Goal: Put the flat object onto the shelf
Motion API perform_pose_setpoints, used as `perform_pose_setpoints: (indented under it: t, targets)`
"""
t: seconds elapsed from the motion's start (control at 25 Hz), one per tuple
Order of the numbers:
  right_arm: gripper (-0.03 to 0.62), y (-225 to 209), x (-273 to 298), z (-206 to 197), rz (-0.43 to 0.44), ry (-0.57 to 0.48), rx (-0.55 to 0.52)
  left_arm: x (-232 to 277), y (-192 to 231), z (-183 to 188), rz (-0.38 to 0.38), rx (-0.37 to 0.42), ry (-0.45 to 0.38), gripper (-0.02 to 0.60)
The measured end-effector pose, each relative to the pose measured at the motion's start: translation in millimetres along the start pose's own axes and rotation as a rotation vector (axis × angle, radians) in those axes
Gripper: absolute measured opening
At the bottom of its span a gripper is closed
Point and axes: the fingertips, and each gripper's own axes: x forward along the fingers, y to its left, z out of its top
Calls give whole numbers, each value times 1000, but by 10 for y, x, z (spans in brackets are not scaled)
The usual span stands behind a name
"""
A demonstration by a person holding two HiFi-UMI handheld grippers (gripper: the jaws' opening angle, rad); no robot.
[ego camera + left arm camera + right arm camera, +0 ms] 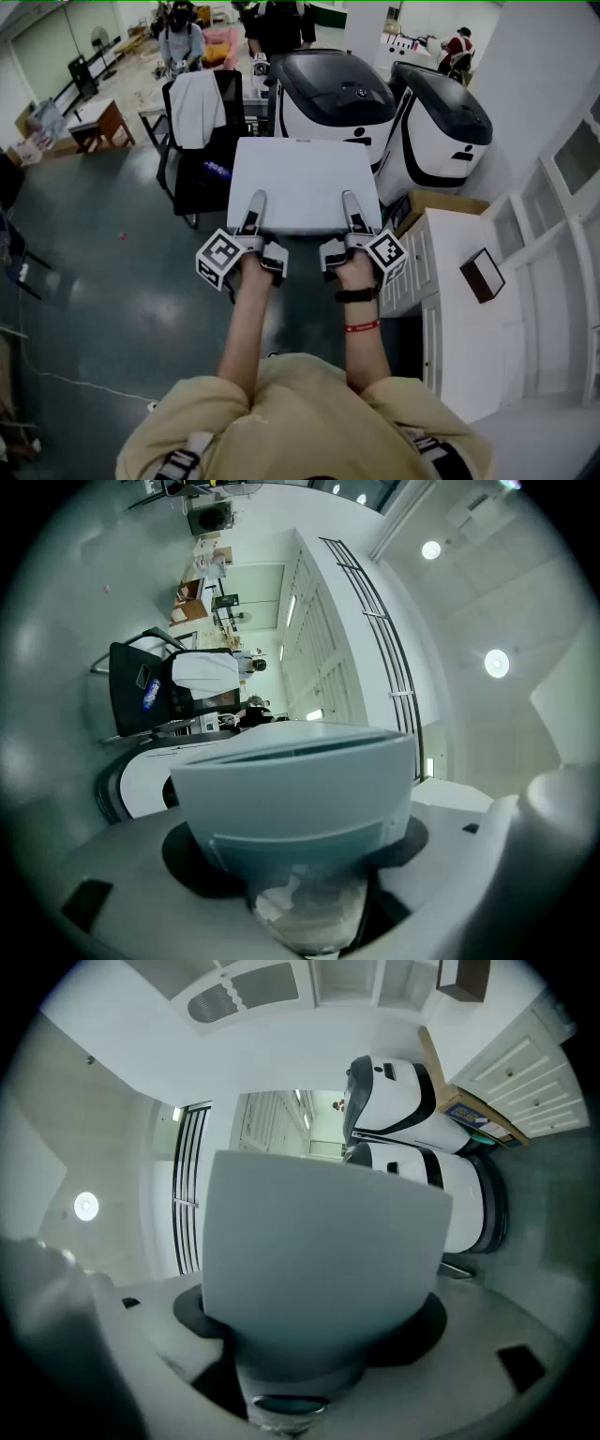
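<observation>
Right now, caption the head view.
Left gripper and right gripper hold a flat white rectangular board by its near edge.

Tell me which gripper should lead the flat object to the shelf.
Right. Left gripper and right gripper both clamp the flat object, but the white shelf unit stands on the right side.

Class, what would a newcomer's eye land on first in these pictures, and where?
A flat pale-grey rectangular slab fills the centre, gripped at its near edge by the left gripper and right gripper. Two bulky white-and-black rounded machines stand just beyond it, a white shelf unit to the right.
</observation>
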Motion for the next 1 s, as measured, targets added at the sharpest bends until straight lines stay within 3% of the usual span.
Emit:
perform_pose_setpoints:
  t: [0.28, 0.84, 1.0]
  targets:
    - [367, 96, 38, 57, 42, -2, -4, 44, -82, -15, -38, -22, -12, 347]
    - [368, 97, -238, 262, -5, -62, 38, 42, -238, -257, -50, -31, 26, 347]
    - [368, -47, -517, 575, -14, -83, 57, 35, -262, -664, -52, -35, 25, 347]
